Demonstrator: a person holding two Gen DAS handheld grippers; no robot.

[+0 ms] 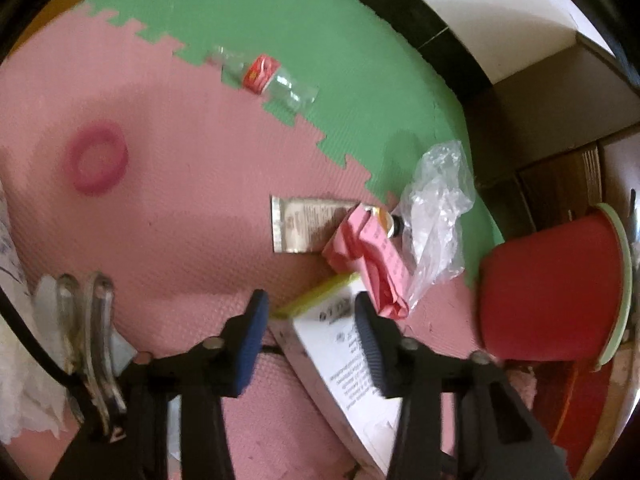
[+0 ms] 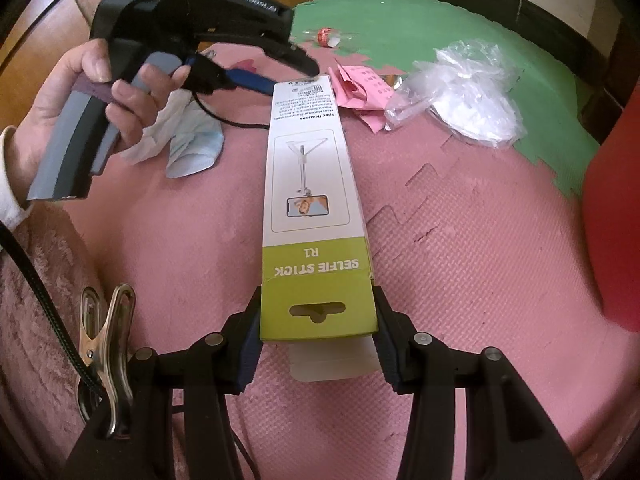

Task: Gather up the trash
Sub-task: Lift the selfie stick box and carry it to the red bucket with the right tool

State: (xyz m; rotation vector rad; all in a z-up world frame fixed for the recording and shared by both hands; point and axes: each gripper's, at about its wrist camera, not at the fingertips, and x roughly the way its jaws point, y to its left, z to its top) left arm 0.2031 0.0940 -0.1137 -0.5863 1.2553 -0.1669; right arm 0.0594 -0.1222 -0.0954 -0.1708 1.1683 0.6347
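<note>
A long white and green selfie stick box (image 2: 308,168) lies over the pink foam mat (image 2: 460,260). My right gripper (image 2: 317,296) is shut on its green end, both pads pressed to the sides. The box's far white end (image 1: 332,332) sits between the jaws of my left gripper (image 1: 308,306). The right pad touches the box, while a small gap shows at the left pad. In the right wrist view a hand (image 2: 80,92) holds the left gripper (image 2: 294,78) at that far end. Other trash lies beyond: a clear bottle (image 1: 262,74), a flattened tube (image 1: 308,224), pink paper (image 1: 360,248) and a clear plastic bag (image 1: 436,208).
A red bin (image 1: 548,288) stands at the right, next to the mat's edge. A pink ring (image 1: 98,162) lies on the mat at the left. Crumpled tissue and a blue mask (image 2: 188,136) lie left of the box. Green mat (image 1: 320,32) and a dark wall base lie behind.
</note>
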